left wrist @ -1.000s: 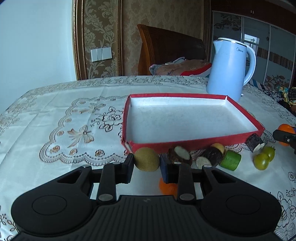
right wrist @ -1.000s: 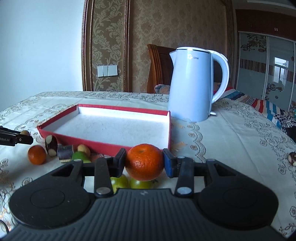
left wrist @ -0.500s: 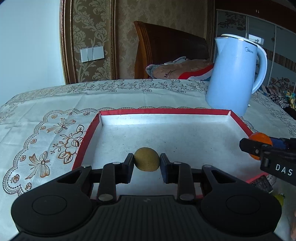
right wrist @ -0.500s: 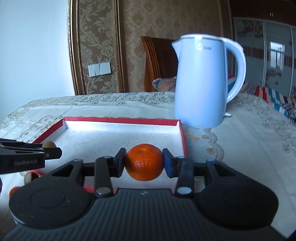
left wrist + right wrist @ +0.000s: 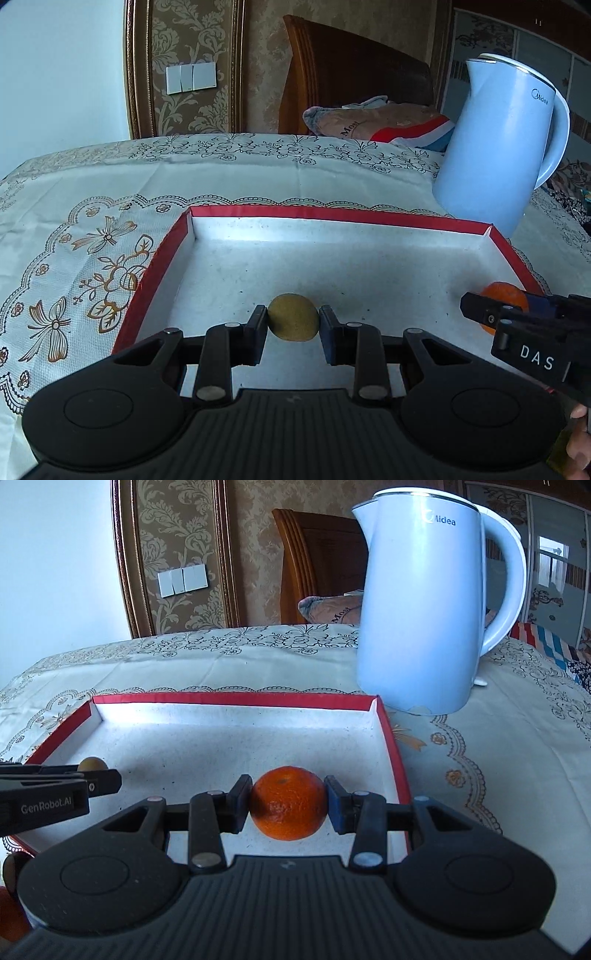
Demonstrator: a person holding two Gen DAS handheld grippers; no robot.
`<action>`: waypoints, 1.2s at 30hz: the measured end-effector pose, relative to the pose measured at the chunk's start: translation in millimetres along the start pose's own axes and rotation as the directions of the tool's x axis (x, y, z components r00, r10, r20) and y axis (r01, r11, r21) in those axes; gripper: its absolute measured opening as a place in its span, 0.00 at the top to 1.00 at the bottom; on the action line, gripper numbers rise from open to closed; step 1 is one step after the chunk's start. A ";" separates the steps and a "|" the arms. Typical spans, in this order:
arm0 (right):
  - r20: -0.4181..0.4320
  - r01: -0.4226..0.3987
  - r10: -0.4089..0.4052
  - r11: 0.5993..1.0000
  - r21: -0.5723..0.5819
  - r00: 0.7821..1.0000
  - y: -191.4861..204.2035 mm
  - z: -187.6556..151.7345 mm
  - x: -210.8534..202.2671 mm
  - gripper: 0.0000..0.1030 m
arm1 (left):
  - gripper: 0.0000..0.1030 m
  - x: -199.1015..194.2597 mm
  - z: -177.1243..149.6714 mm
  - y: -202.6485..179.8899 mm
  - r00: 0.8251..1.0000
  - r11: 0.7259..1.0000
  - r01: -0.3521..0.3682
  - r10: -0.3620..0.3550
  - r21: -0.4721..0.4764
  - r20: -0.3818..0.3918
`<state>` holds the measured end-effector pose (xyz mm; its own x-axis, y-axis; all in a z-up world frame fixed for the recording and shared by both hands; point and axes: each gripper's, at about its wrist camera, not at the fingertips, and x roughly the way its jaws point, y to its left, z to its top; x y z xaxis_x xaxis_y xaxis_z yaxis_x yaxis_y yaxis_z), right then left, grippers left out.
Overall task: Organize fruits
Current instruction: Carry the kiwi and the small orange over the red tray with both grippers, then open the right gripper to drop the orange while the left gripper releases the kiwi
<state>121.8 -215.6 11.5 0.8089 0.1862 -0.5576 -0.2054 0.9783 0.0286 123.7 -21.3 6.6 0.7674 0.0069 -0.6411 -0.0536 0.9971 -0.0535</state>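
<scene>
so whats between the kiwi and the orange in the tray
Only bare white tray floor between the kiwi and the orange, seen in the left wrist view; each is clamped in its own gripper.

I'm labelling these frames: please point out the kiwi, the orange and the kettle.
kiwi (image 5: 293,322): left wrist view, middle of its brown skin.
orange (image 5: 289,803): right wrist view, centre of its peel.
kettle (image 5: 417,620): right wrist view, middle of its pale blue body.
</scene>
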 end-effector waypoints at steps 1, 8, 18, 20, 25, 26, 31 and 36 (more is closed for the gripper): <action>-0.011 0.000 0.000 1.000 -0.006 1.000 0.4 0.5 1.8 0.61 | 0.72 1.8 -0.4 -1.4 1.000 1.000 -0.001 0.001 0.011 -0.014; -0.053 0.003 -0.003 1.000 0.004 0.999 -1.0 -0.3 6.2 0.61 | 0.71 6.2 -2.2 -5.7 0.999 0.999 -0.010 0.012 0.038 -0.047; -0.061 0.004 -0.003 1.000 0.008 0.998 -1.7 0.5 6.8 0.61 | 0.71 6.6 -1.8 -7.2 0.999 0.999 -0.018 0.020 0.046 -0.046; -0.061 0.004 -0.004 1.000 0.007 0.998 -1.5 0.5 6.6 0.60 | 0.71 6.6 -2.3 -8.3 0.999 0.998 -0.024 0.026 0.054 -0.045; -0.023 0.025 -0.025 1.000 -0.005 0.999 0.8 0.5 1.0 0.37 | 0.71 6.4 -2.7 -7.5 0.999 0.998 -0.024 0.027 0.051 -0.045; -0.019 0.026 -0.026 1.000 -0.009 0.999 1.2 0.4 0.1 0.37 | 0.71 6.3 -2.8 -7.3 0.999 0.998 -0.024 0.027 0.051 -0.045; -0.009 0.016 -0.016 1.000 -0.001 1.000 -0.1 -0.3 -3.1 0.35 | 0.71 4.6 -3.6 -5.7 0.999 0.999 -0.016 0.018 0.047 -0.044; 0.037 0.013 -0.014 1.000 0.012 0.999 -1.8 -2.3 -14.5 0.23 | 0.71 -4.3 -6.0 -2.5 1.000 0.999 -0.001 0.001 0.035 -0.001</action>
<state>109.2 -220.3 17.5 0.8316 0.1762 -0.5267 -0.1883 0.9816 0.0311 116.7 -24.3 4.9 0.7668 0.0076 -0.6418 -0.0317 0.9992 -0.0260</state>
